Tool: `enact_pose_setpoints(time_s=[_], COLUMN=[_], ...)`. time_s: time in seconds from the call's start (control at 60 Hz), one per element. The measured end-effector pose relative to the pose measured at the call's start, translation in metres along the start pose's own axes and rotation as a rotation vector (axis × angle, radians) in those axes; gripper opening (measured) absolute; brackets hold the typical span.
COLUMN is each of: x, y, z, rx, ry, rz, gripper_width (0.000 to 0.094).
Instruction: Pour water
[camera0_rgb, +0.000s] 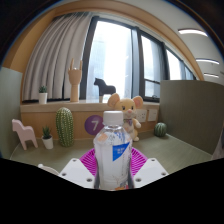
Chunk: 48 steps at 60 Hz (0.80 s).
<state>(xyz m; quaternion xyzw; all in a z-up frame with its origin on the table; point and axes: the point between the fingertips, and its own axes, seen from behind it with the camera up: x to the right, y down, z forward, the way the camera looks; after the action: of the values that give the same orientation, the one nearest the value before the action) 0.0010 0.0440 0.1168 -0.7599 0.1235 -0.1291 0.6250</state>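
A clear plastic water bottle with a white cap and a blue-and-white label stands upright between my fingers. My gripper is shut on the bottle: the magenta pads press on its two sides at label height. The bottle is held up above the table, in front of the window sill. Its lower part is hidden below the fingers.
On the sill and table beyond stand a green cactus, a white toy horse, a small potted plant, a plush toy, a purple cup and a wooden hand model. A grey partition stands at the right.
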Motion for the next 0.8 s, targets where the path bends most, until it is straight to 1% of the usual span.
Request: enact_pose_setpoints(time_s=[0.017, 0.033, 0.05, 0.083, 0.167, 0.333, 0.383, 0.4, 0.45, 0.483, 0.65, 0.8], x=[0.0, 0.0, 0.0, 0.001, 0.004, 0.006, 0.005, 0.004, 0.006, 0.006, -0.004, -0.01], y=[0.005, -0.002, -0.002, 0.0, 0.0, -0.001, 0.005, 0.01, 0.021, 0.028, 0.062, 0.089], z=[0.0, -0.001, -0.001, -0.003, -0.008, -0.009, -0.009, -0.008, -0.009, -0.012, -0.034, -0.083], rx=[-0.008, 0.019, 0.027, 0.021, 0.049, 0.082, 0.055, 0.038, -0.009, -0.032, -0.109, -0.163], ry=[0.001, 0.003, 0.004, 0.006, 0.009, -0.012, -0.014, -0.017, -0.016, -0.018, -0.072, -0.092], rz=[-0.003, -0.003, 0.001, 0.001, 0.023, 0.063, 0.06, 0.055, 0.035, 0.02, 0.02, -0.022], gripper_width=[0.0387, 0.0391, 0.039, 0.0391, 0.0396, 0.0502, 0.0549, 0.0578, 0.0713, 0.0759, 0.0777, 0.0776])
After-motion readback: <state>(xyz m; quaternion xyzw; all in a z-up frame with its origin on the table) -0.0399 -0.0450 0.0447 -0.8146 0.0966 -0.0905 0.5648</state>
